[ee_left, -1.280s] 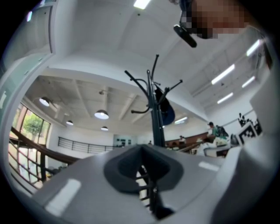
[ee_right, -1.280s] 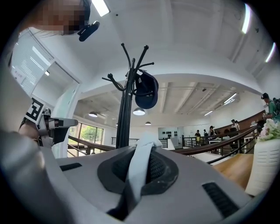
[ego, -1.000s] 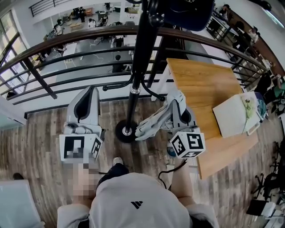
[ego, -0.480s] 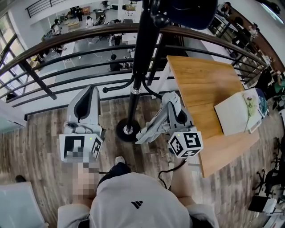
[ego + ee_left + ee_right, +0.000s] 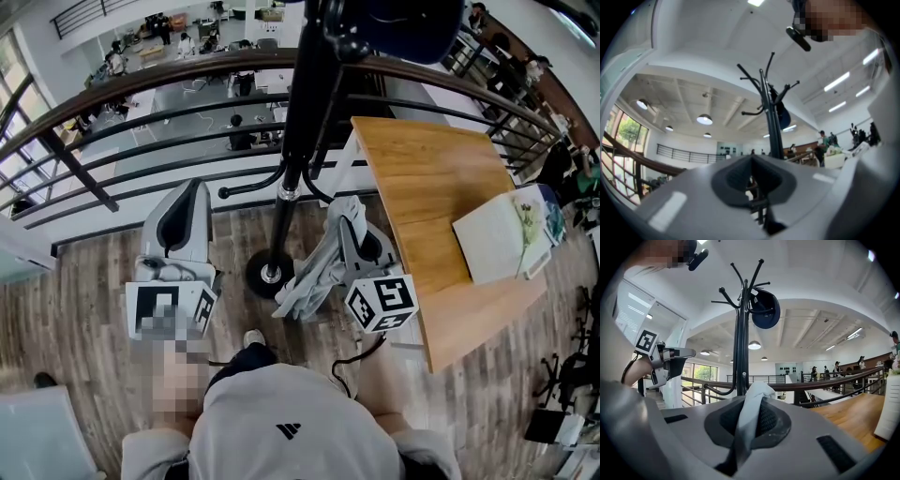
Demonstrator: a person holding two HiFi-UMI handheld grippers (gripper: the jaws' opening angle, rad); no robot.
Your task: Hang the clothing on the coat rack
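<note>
The black coat rack [image 5: 286, 178] stands in front of me, its round base [image 5: 265, 274] on the wood floor. A dark blue garment [image 5: 403, 23] hangs on its upper hooks and shows in the right gripper view as well [image 5: 765, 308]. My right gripper [image 5: 349, 214] is shut on a pale grey piece of clothing [image 5: 314, 272] that droops beside the base. In the right gripper view the cloth [image 5: 749, 413] is pinched between the jaws, below the rack [image 5: 739, 333]. Left of the pole, my left gripper [image 5: 192, 192] is shut with nothing in it; its own view looks up at the rack [image 5: 771, 117].
A wooden table [image 5: 422, 178] stands just right of the rack with a white open book [image 5: 497, 239] near its far right edge. A dark curved railing [image 5: 141, 94] runs behind the rack, over a lower floor. My left gripper [image 5: 665, 363] shows at left in the right gripper view.
My right gripper has swung left toward the rack's pole and tipped upward, and the grey clothing now bunches lower by the base. The left gripper has stayed put.
</note>
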